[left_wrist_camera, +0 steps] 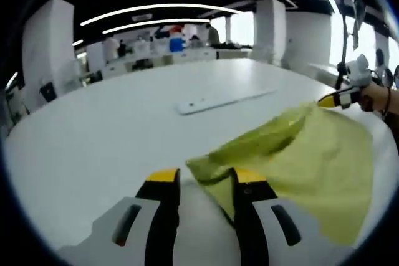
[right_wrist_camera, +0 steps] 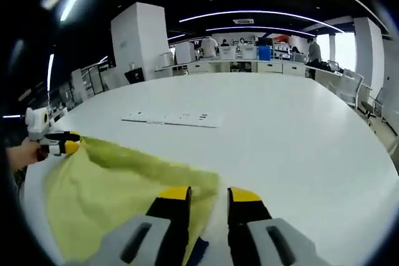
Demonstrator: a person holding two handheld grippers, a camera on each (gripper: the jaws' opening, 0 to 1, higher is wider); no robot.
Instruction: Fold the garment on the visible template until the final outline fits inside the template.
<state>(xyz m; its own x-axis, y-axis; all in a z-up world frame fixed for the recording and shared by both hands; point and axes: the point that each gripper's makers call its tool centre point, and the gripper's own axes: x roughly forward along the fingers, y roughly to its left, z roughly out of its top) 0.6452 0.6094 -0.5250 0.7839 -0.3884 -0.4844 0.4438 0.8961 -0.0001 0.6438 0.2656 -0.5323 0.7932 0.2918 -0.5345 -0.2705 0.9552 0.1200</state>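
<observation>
A yellow-green garment [left_wrist_camera: 293, 154] hangs stretched between my two grippers above the white table [left_wrist_camera: 112, 129]. In the left gripper view, my left gripper [left_wrist_camera: 206, 175] holds one corner between its yellow-tipped jaws. The right gripper [left_wrist_camera: 333, 99] comes in at the far right of that view, pinching the other corner. In the right gripper view, the garment [right_wrist_camera: 106, 185] spreads to the left. My right gripper [right_wrist_camera: 209, 194] is shut on the cloth's near edge, and the left gripper [right_wrist_camera: 62, 144] grips the far corner at the left.
A flat white strip [left_wrist_camera: 218, 99] with small marks lies on the table beyond the garment, also seen as the strip [right_wrist_camera: 171, 118] in the right gripper view. A person's hand [left_wrist_camera: 377, 98] holds the right gripper. Desks, pillars and people stand far behind the table.
</observation>
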